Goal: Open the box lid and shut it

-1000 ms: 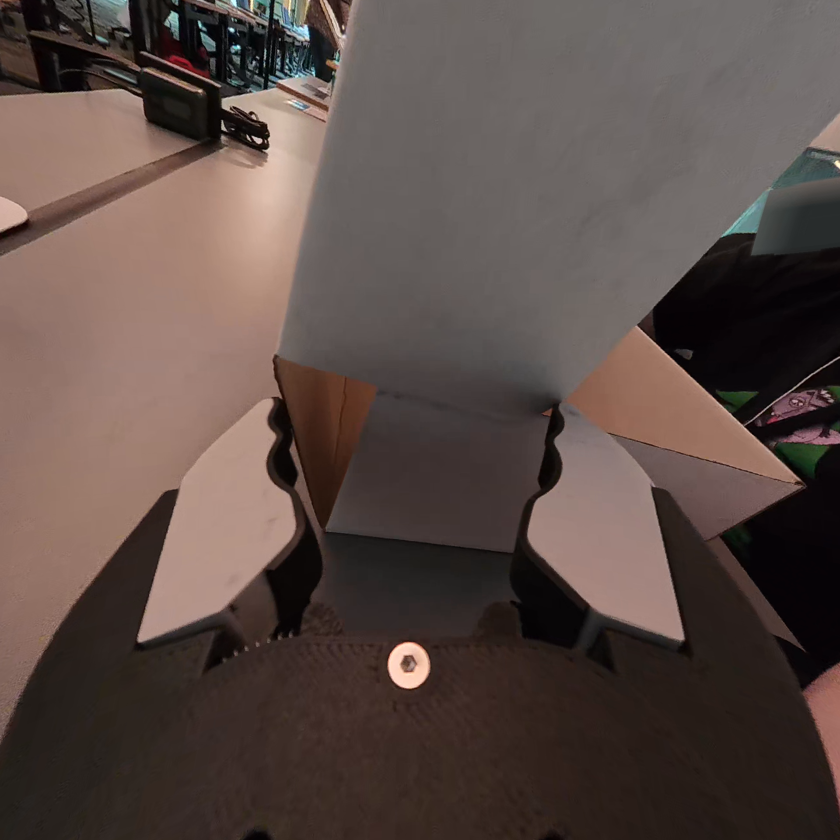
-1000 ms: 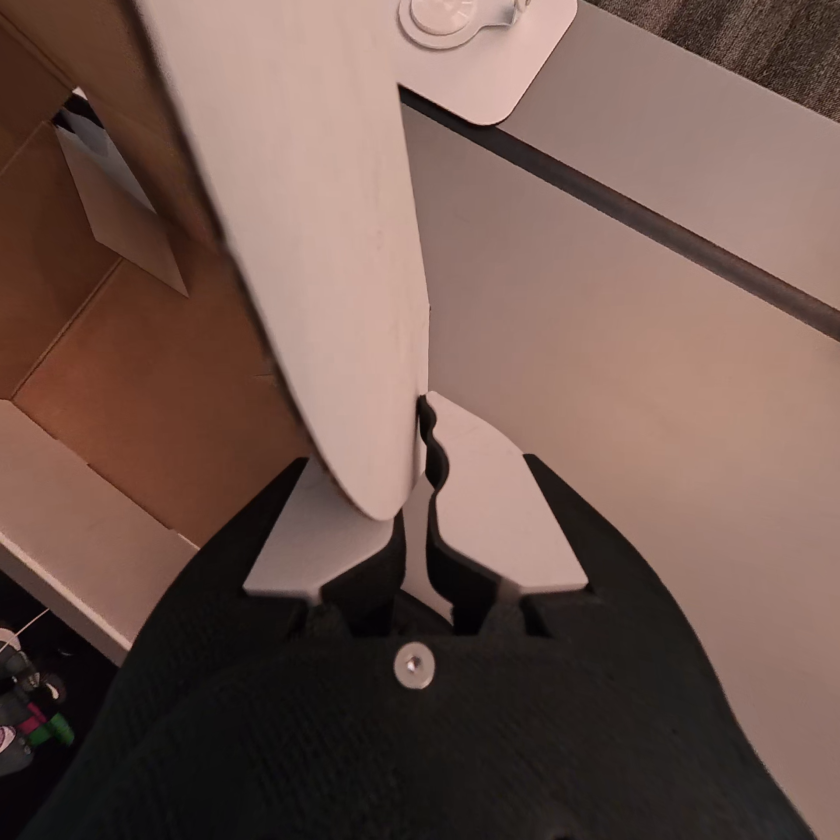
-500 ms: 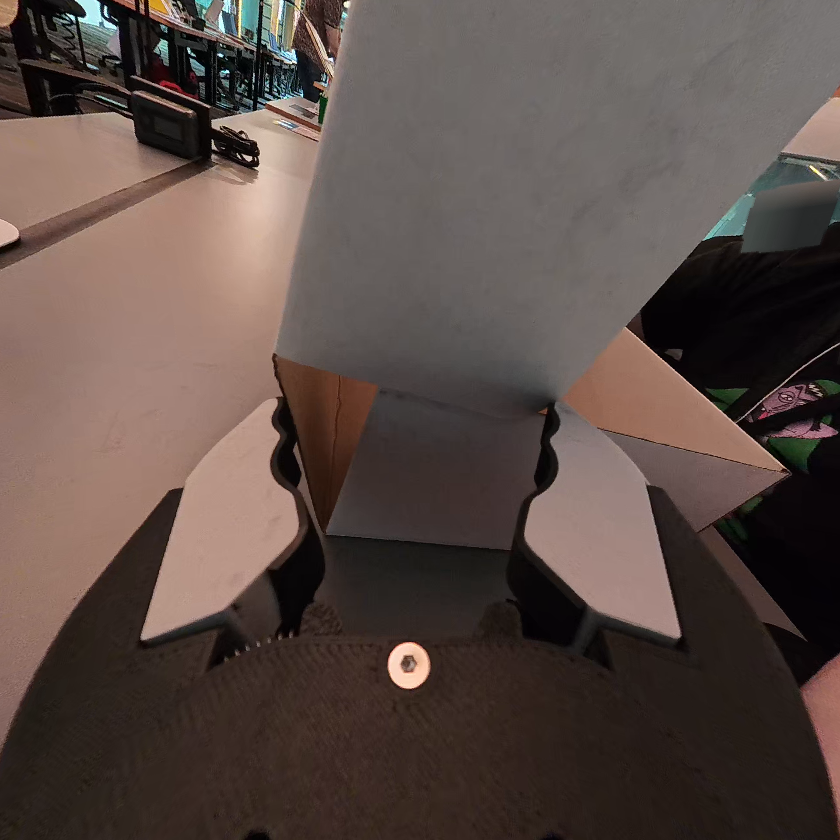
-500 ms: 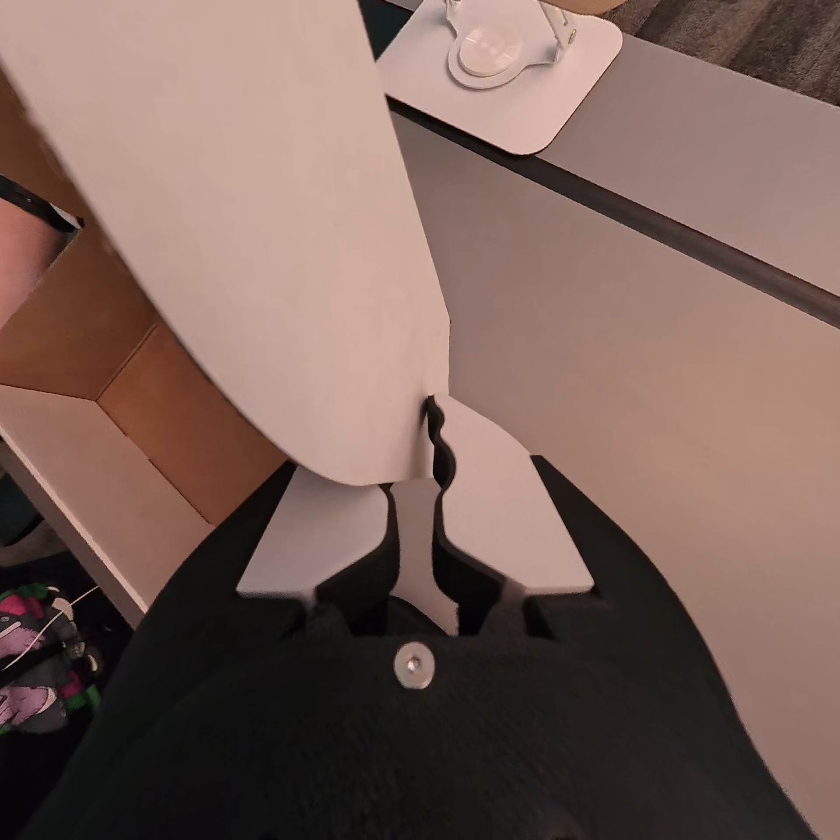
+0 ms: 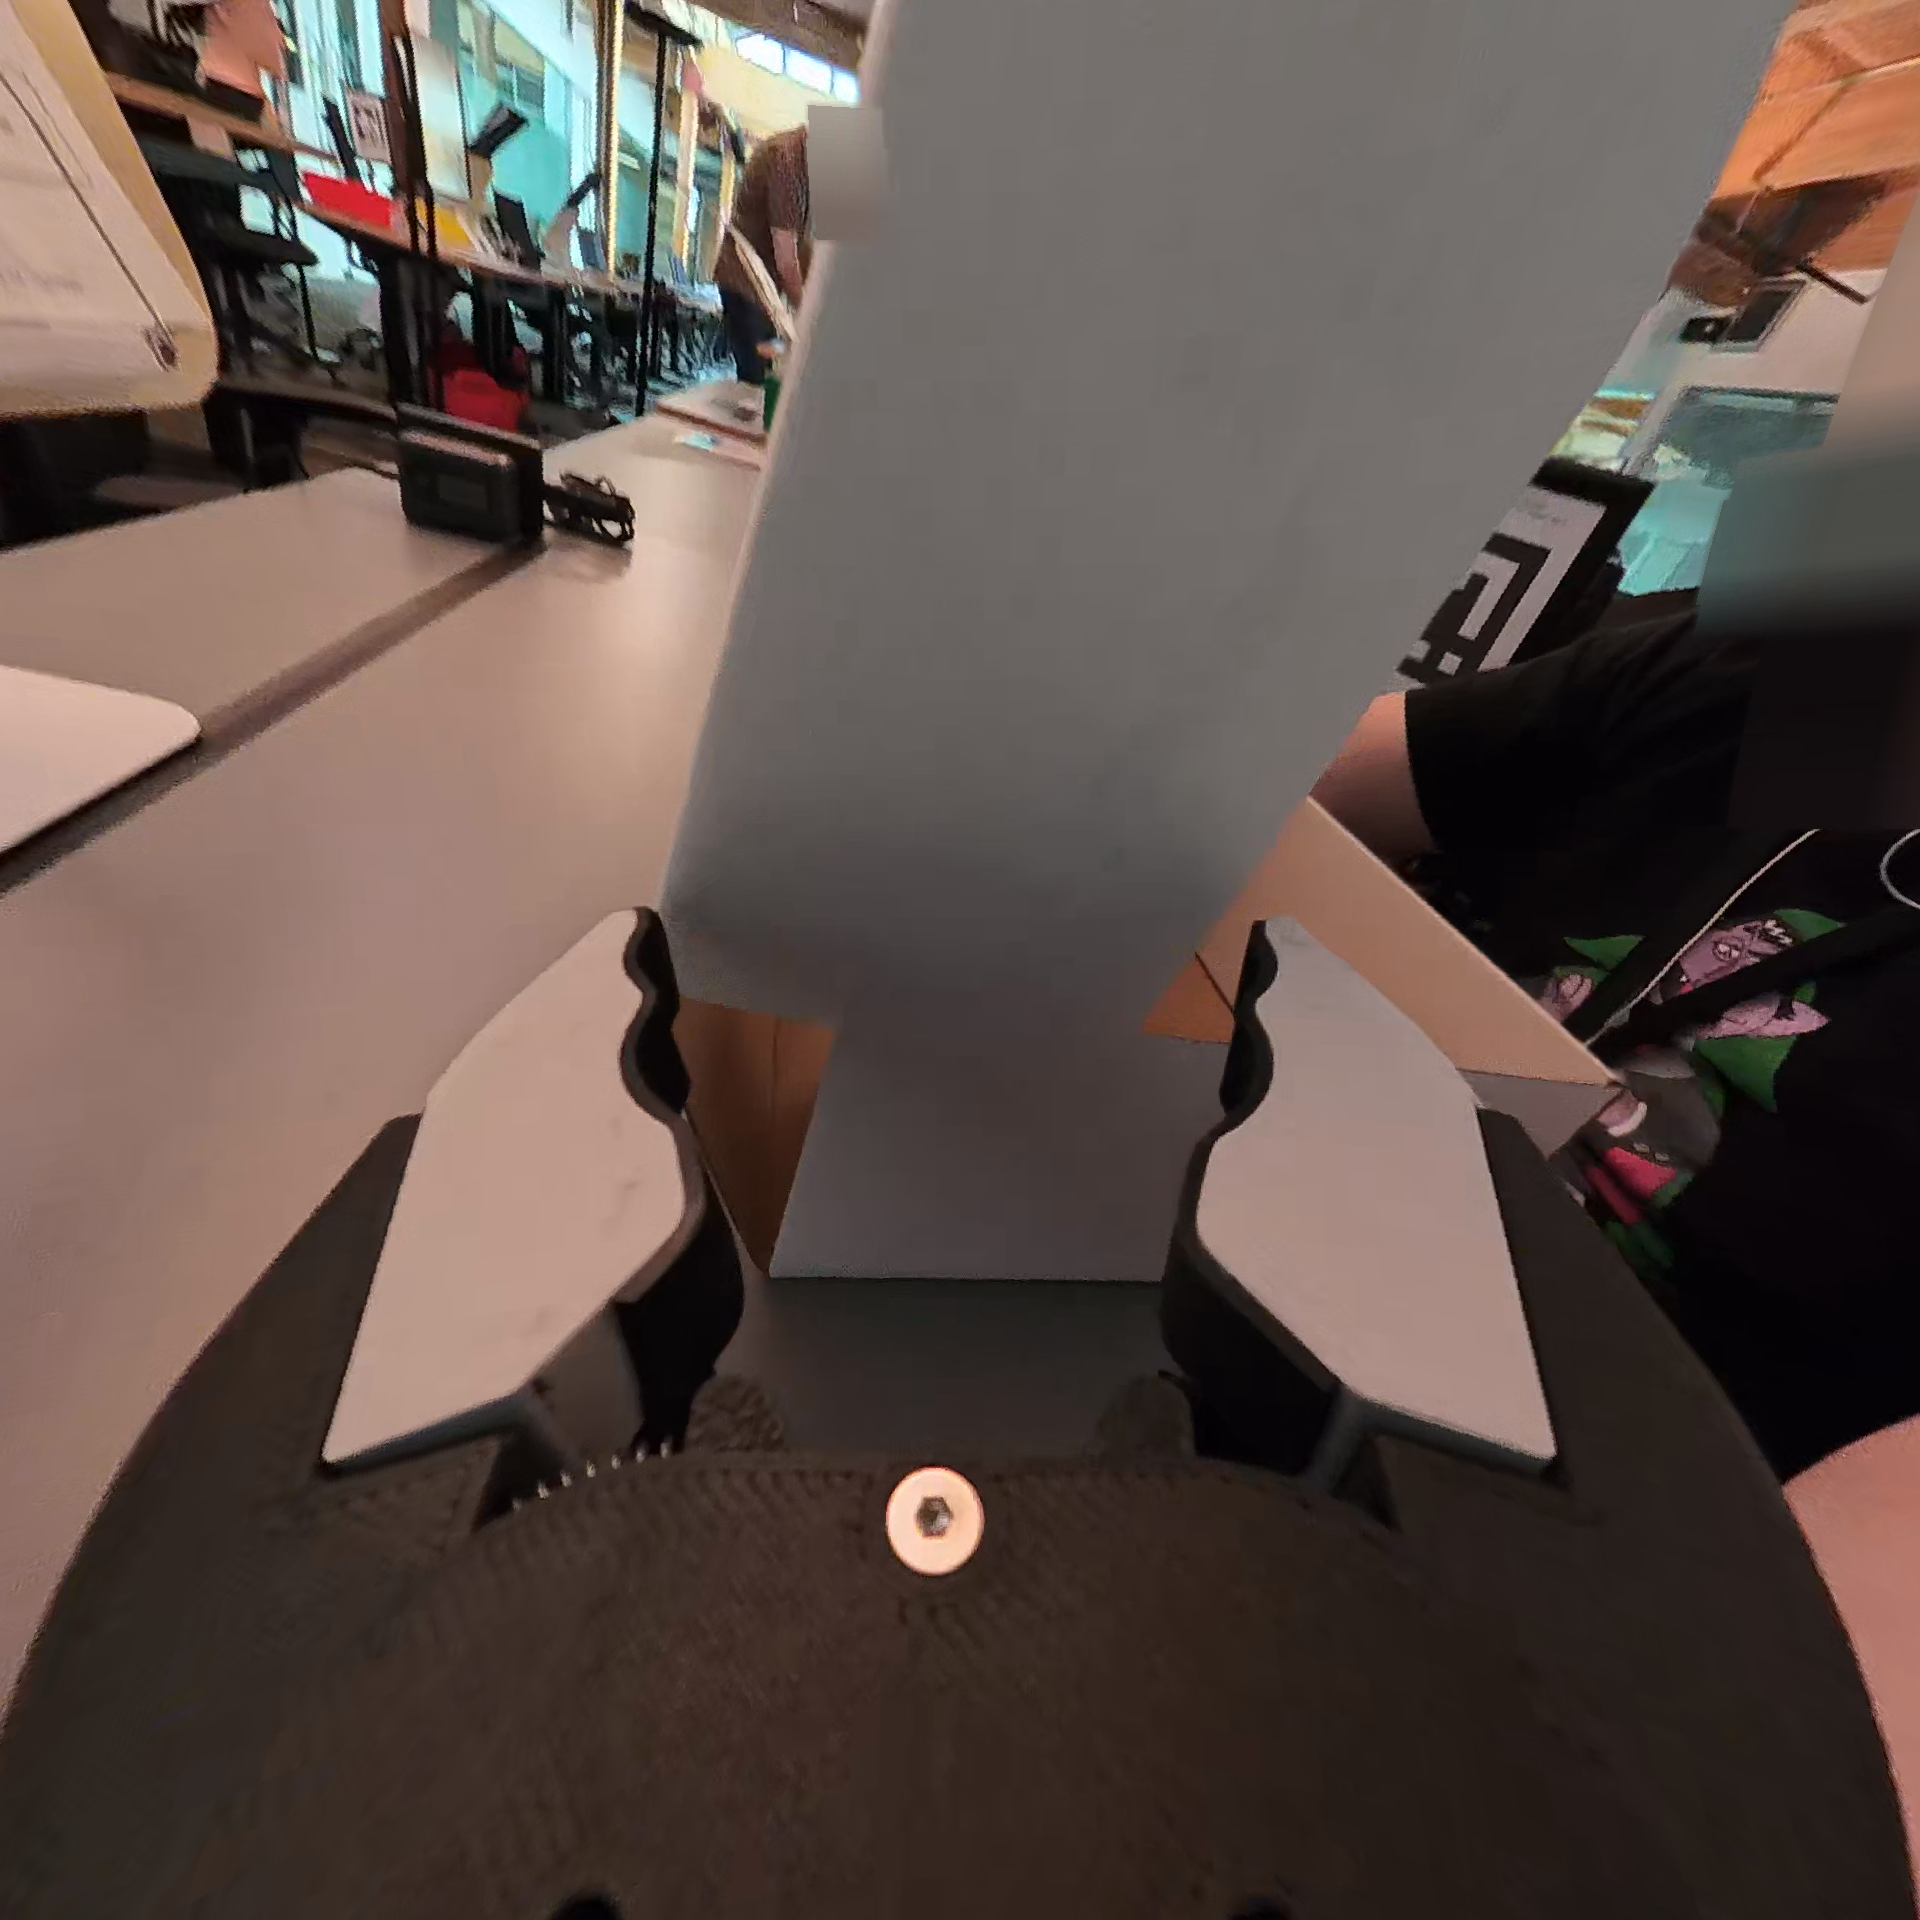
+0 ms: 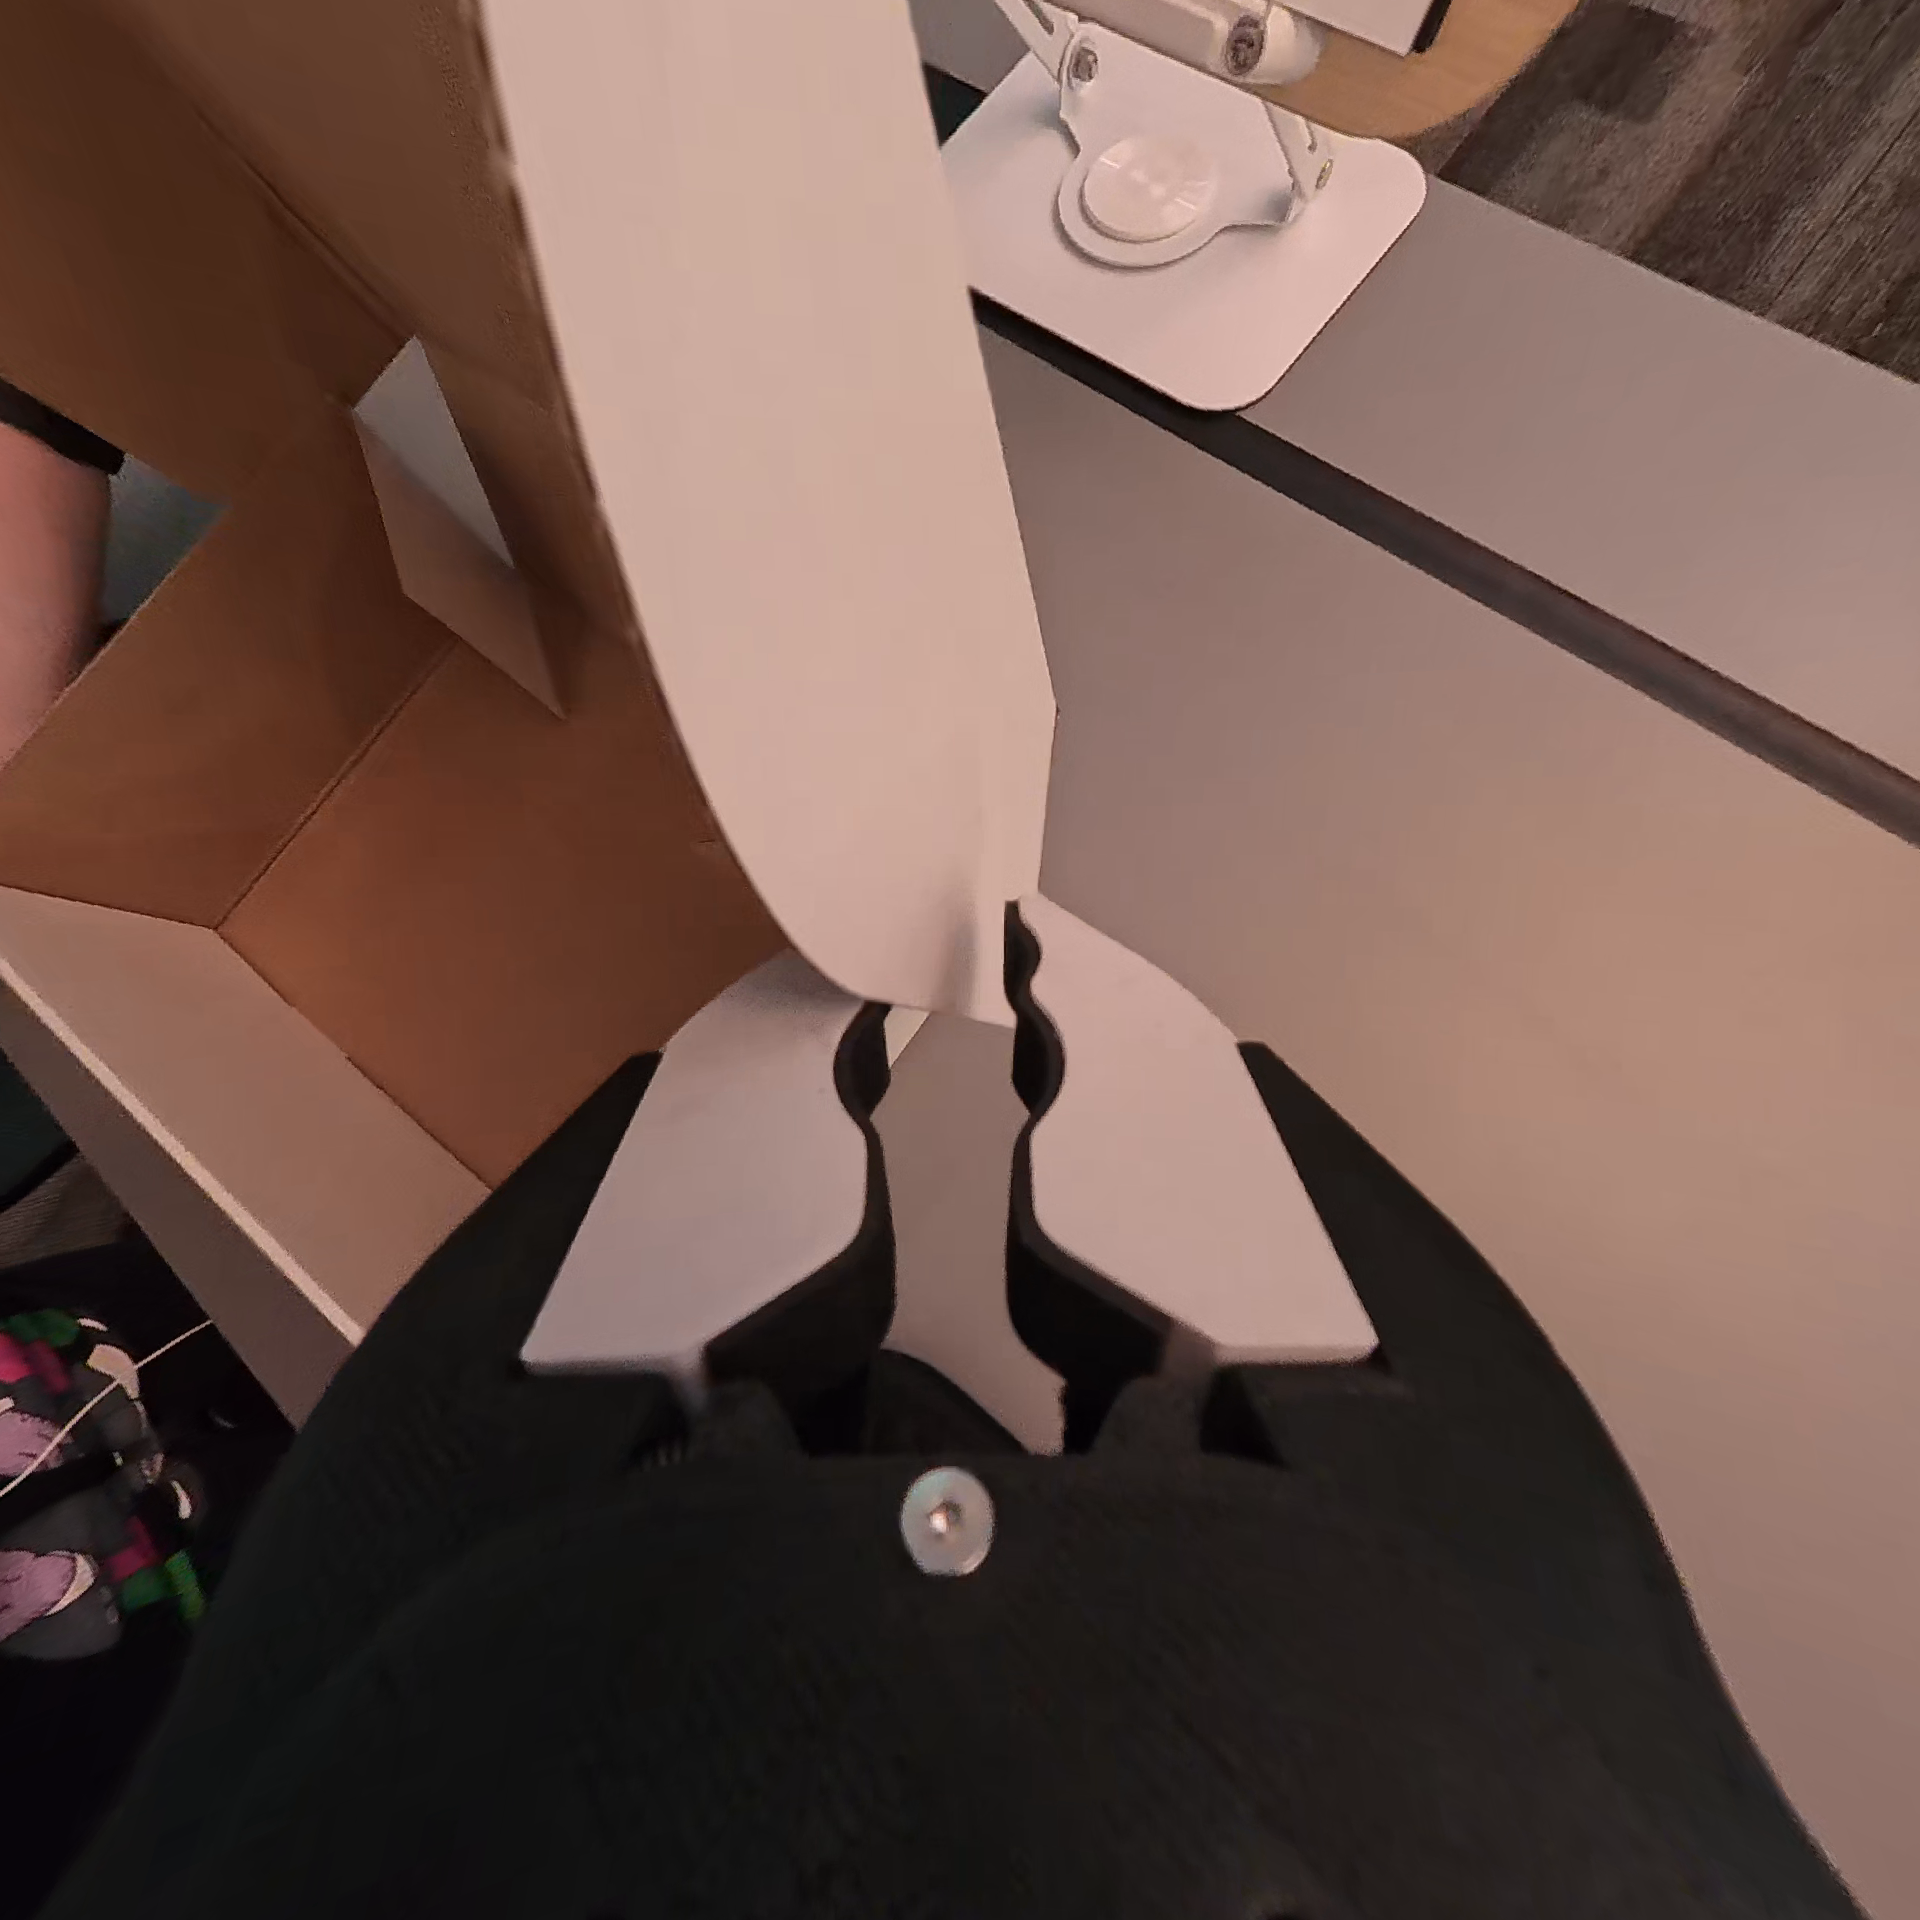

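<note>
The box is white cardboard outside and brown inside (image 6: 468, 935). Its white lid (image 5: 1143, 520) stands raised, steep and almost upright. My left gripper (image 5: 945, 997) is open wide at one end of the box, with a white end panel (image 5: 987, 1164) standing between its fingers, untouched. The brown inner wall (image 5: 748, 1112) shows beside it. My right gripper (image 6: 940, 997) is at the lid's rounded front flap (image 6: 779, 520). Its jaws stand slightly apart with the flap's edge between them. The flap hides its left fingertip.
The box sits on a grey table (image 6: 1455, 935) with a dark seam (image 6: 1558, 613). A white stand base (image 6: 1195, 229) lies beyond the seam. A black device with a cable (image 5: 468, 499) is far back. A person in a black shirt (image 5: 1662, 831) is close behind the box.
The lid has swung up steeper. My right gripper's jaws, clamped on the flap before, have parted a little. My left gripper stays open and has tilted upward.
</note>
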`<state>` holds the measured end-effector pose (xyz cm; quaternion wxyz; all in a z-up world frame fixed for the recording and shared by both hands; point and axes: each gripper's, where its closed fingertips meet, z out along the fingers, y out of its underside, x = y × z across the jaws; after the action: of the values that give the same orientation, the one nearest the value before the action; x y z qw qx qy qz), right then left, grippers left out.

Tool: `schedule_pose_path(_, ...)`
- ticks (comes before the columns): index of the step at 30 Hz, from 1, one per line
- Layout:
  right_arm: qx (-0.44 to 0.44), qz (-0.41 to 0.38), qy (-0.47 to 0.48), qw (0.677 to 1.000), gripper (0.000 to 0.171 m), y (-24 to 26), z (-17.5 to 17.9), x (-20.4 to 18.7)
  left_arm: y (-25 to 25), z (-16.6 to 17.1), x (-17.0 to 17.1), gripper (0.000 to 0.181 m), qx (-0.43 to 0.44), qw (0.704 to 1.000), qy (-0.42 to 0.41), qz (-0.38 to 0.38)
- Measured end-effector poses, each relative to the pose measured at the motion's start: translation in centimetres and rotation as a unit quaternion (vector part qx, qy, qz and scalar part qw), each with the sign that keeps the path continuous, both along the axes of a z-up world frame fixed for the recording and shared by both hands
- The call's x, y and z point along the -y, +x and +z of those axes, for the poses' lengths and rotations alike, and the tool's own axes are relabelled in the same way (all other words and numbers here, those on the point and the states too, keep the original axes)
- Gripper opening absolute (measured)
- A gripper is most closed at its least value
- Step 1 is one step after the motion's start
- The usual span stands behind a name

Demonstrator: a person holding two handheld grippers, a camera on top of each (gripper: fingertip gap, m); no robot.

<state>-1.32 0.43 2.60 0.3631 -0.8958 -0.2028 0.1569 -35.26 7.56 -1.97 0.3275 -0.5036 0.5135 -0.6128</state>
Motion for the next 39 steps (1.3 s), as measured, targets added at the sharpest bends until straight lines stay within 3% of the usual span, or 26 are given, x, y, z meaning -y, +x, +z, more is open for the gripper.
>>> schedule_pose_path(19,0.009,-0.001,0.031,0.999,0.034,0.5,0.9,0.1,-1.3,1.3,-0.7,0.102,0.028,0.999,-0.010,0.024)
schedule_pose_path(30,0.020,0.004,0.095,0.995,0.057,0.4,3.5,1.1,-4.0,3.9,-1.9,0.104,0.087,0.993,-0.016,0.074)
schedule_pose_path(32,0.029,0.000,0.104,0.994,0.049,0.5,3.9,1.1,-4.4,5.1,-1.5,0.105,0.103,0.992,-0.009,0.073)
schedule_pose_path(33,0.027,0.006,0.097,0.995,0.021,0.2,3.8,1.3,-4.4,5.5,-1.2,0.105,0.103,0.992,-0.001,0.070)
schedule_pose_path(34,0.016,0.019,0.086,0.996,0.007,-0.3,3.7,1.6,-4.3,5.7,-0.7,0.106,0.097,0.993,0.010,0.067)
schedule_pose_path(39,-0.030,-0.022,0.081,0.996,0.006,-0.5,4.6,1.0,-3.0,5.5,0.9,0.113,0.034,0.996,0.051,0.058)
